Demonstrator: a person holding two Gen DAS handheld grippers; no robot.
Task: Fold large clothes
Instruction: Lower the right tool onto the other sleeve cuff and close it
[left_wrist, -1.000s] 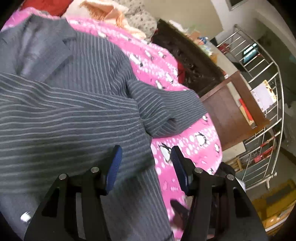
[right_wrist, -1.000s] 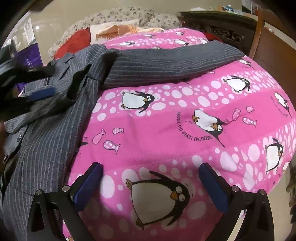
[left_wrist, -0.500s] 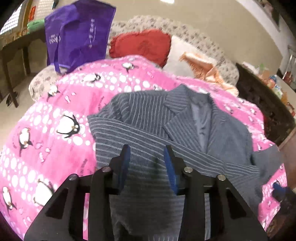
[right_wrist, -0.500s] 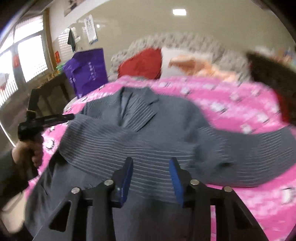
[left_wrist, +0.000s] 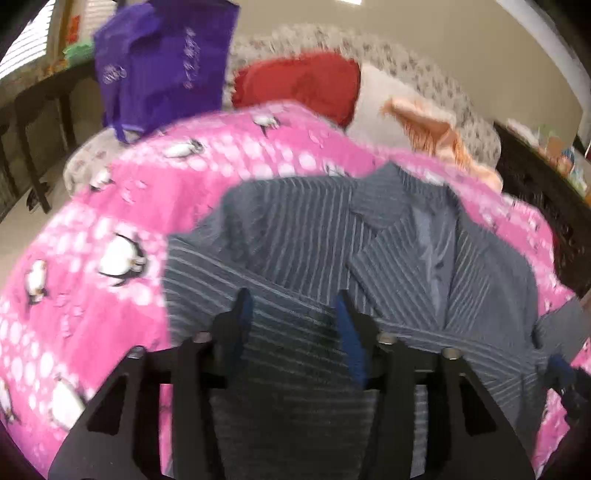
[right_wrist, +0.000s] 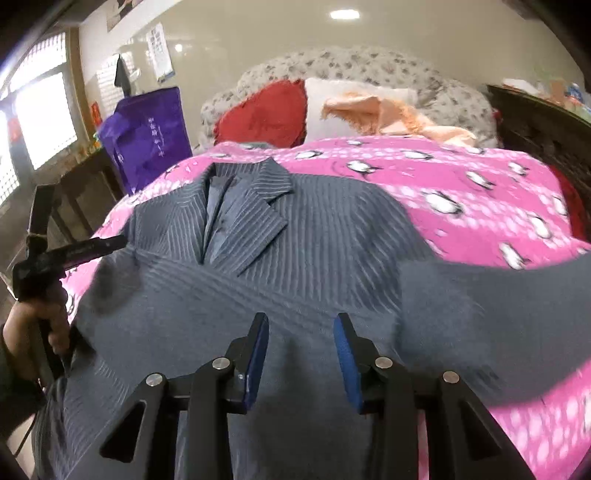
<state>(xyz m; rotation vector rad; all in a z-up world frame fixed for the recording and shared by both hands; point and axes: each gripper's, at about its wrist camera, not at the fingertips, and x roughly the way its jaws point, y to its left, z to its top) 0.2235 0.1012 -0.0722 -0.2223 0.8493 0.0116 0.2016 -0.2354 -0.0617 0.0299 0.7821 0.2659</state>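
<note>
Your grey striped jacket (right_wrist: 280, 280) lies flat on the pink penguin blanket (right_wrist: 461, 192), collar toward 12 o'clock. Your left gripper (left_wrist: 291, 310) has just spread its jaws wider, nothing pinched. Your right gripper (right_wrist: 300, 334) hovers, jaws apart, holding nothing.

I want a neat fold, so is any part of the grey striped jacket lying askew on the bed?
Yes. One sleeve trails out sideways across the pink penguin blanket, away from the jacket body, while the other is folded across the chest. Nothing looks torn or spilled.
</note>
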